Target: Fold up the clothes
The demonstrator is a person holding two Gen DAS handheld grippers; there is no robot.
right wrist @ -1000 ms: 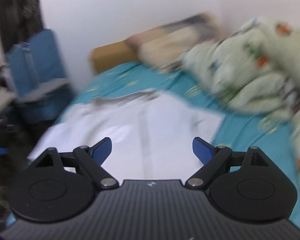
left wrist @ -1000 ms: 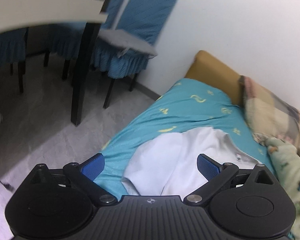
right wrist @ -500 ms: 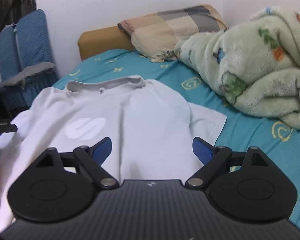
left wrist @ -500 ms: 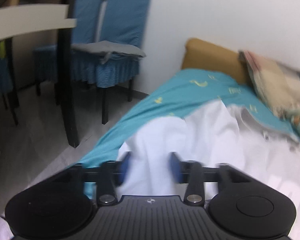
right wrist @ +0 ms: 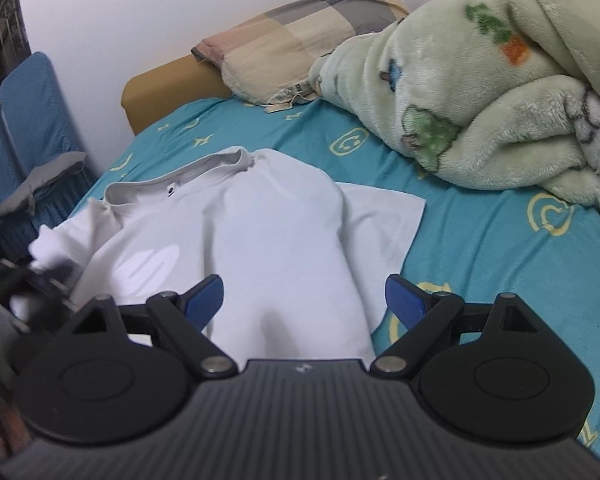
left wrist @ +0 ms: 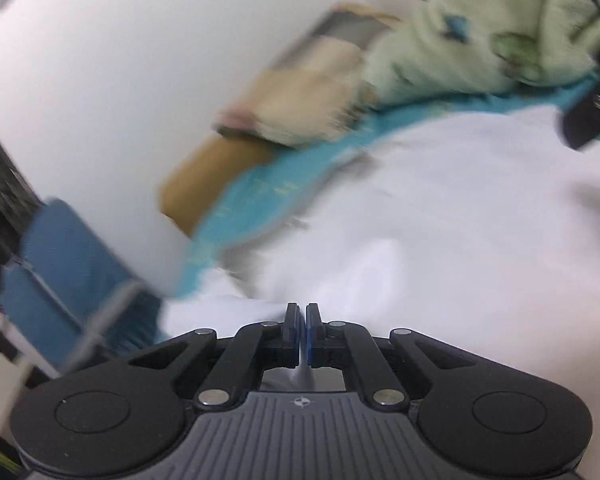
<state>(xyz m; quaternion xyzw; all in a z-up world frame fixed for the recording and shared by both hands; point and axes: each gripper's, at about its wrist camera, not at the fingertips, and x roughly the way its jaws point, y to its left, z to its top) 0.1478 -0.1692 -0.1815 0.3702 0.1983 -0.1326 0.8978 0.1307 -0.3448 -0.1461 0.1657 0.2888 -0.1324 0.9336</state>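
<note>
A white T-shirt [right wrist: 260, 232] lies face up on the teal sheet [right wrist: 480, 240], collar [right wrist: 180, 180] toward the headboard, its right sleeve [right wrist: 380, 216] spread flat. My left gripper [left wrist: 302, 312] is at the shirt's left edge; its jaws are closing the last bit and the blue pads pinch a fold of white fabric [left wrist: 440, 240]. The left wrist view is tilted and smeared. In the right wrist view the left gripper [right wrist: 32, 284] is a dark blur by the bunched left sleeve. My right gripper [right wrist: 304, 300] stands open above the shirt's lower half, nothing between its pads.
A pale green fleece blanket [right wrist: 480, 92] is heaped on the bed's right side. A checked pillow [right wrist: 300, 40] leans on the tan headboard [right wrist: 160, 88]. Blue-covered chairs [right wrist: 20, 128] stand off the bed's left edge, against the white wall.
The left gripper went from wide open to shut, rolled hard and swung in over the shirt's left side. The right gripper sank a little over the shirt and stayed open.
</note>
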